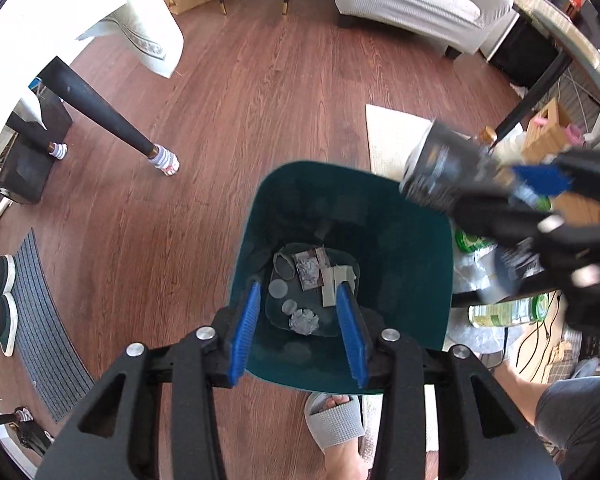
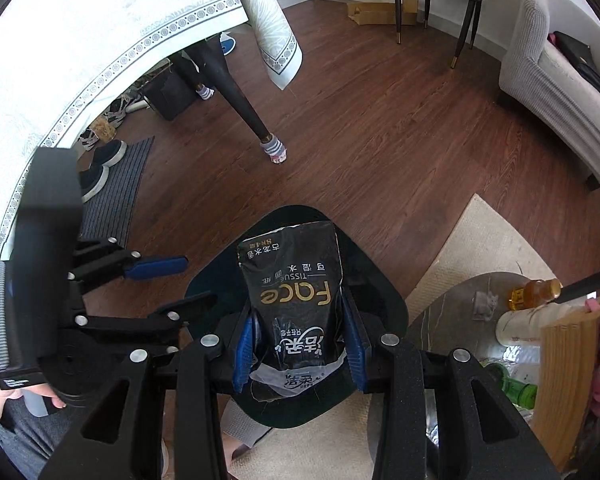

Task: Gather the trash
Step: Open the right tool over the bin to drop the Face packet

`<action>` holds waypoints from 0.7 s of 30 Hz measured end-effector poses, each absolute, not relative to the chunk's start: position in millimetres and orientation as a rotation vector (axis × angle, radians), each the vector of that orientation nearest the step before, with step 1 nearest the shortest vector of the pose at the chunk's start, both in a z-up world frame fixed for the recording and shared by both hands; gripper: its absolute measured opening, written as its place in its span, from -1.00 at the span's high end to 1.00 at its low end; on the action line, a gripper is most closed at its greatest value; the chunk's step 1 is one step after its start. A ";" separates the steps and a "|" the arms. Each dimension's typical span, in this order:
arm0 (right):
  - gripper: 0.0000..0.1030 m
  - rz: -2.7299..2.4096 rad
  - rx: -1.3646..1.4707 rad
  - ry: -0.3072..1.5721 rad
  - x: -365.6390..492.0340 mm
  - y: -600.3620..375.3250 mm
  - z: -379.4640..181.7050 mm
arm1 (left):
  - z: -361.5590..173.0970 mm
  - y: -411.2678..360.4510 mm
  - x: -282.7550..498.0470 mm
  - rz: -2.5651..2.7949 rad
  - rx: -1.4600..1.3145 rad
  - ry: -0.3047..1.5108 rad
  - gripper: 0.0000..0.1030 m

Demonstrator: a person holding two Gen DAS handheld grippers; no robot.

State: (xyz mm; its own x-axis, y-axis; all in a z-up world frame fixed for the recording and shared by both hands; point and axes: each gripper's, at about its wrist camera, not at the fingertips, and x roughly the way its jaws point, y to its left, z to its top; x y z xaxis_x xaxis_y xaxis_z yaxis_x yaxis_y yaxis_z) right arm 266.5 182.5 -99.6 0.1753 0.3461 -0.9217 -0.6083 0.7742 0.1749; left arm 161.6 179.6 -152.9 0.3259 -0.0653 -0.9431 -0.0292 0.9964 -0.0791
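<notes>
Teal plastic bin already holds scraps: crumpled foil, paper bits and a rubber band lie on its bottom. Your right gripper has its jaws clenched on a black tissue packet, held just above the bin's mouth and not yet dropped. Your left gripper hovers over the bin with jaws spread, holding nothing. Bottles and wrappers on the low tabletop beside it look like what's left.

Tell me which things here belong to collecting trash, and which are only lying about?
Job: black tissue pack in the right tongs; green bin; scraps in it; open left tongs.

Lying about: shoes; mat; sofa; orange bottle.
</notes>
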 end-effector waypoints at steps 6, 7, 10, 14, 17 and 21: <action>0.23 0.678 -0.272 1.288 265.7 187.9 -133.0 | -116.8 184.4 154.3 -0.029 -0.122 1.126 0.38; 0.23 0.681 -0.276 1.296 264.7 189.1 -136.7 | -111.1 184.4 153.5 -0.031 -0.129 1.110 0.38; 0.22 0.686 -0.300 1.327 261.2 192.3 -151.4 | -95.5 183.1 152.9 -0.046 -0.138 1.070 0.49; 0.20 0.695 -0.334 1.355 255.3 197.0 -167.1 | -78.9 178.1 153.7 -0.059 -0.136 1.033 0.54; 0.16 0.690 -0.367 1.374 252.0 199.2 -179.6 | -66.9 174.3 154.2 -0.068 -0.137 1.008 0.54; -0.03 0.698 -0.404 1.382 248.4 202.9 -189.3 | -54.0 169.1 155.2 -0.076 -0.152 0.970 0.54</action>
